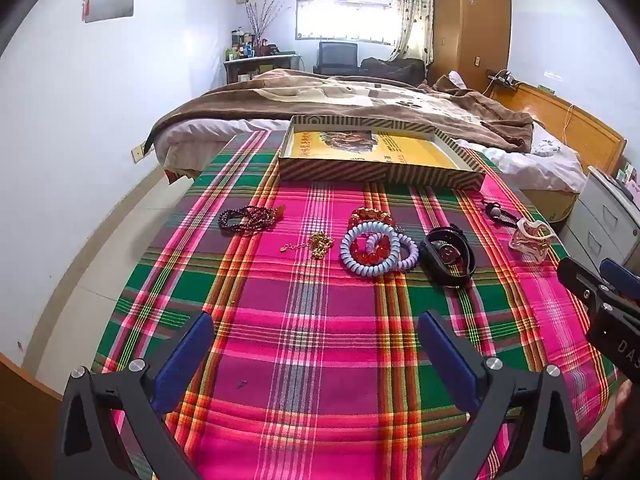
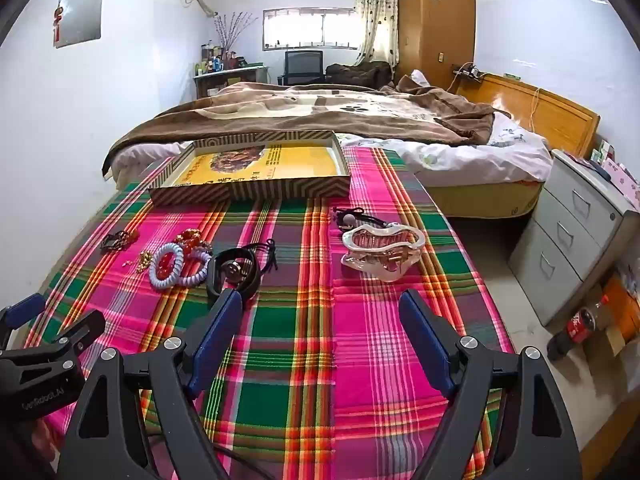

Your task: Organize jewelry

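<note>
2 grippers, left gripper (image 1: pixel 316 344) and right gripper (image 2: pixel 320 320), hover released and empty near the plaid cloth (image 1: pixel 304 320), while the tangled bracelets (image 1: pixel 374 246) lie short of the far striped box (image 1: pixel 380 174), so a careless pinch could drag several together.

Black grippers (image 1: pixel 316 344) — blue-padded jaws, silver screws.

we look down at a slant from both wrists, close above the near end of the pink and green plaid cloth (image 1: pixel 320 360), facing its far striped cardboard tray (image 1: pixel 380 174); both views share it, the right from further right.
</note>
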Available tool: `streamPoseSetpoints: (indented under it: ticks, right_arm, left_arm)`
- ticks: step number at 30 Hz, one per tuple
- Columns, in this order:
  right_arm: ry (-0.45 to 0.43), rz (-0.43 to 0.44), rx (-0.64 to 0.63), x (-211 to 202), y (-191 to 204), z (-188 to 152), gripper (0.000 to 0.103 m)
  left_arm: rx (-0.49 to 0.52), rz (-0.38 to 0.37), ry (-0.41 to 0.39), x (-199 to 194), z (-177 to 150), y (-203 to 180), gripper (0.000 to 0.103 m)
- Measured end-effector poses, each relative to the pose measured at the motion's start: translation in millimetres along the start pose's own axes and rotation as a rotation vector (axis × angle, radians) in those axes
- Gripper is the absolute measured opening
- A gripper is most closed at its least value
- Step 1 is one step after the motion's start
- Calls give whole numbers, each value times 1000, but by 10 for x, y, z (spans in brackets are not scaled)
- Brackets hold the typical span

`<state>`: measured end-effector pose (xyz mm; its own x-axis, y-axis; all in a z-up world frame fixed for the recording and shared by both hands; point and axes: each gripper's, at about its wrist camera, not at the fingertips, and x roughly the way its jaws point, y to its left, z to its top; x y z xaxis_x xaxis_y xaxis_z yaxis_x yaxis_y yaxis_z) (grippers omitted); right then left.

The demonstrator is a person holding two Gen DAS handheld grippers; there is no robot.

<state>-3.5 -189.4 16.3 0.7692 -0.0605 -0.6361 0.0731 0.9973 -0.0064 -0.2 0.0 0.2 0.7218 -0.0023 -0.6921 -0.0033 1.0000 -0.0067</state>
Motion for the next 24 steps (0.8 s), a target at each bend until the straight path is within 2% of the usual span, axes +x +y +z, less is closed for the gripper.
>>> streamPoseSetpoints:
  ticks: [11,24]
  right_arm:
    - [-9,0,7,-22,-11,-12,81]
    - [-10,17,8,11,24,-30,81]
  left_arm:
    - [-7,9,20,27,13,-11,103]
    - [-16,25,7,-1,11,43,103]
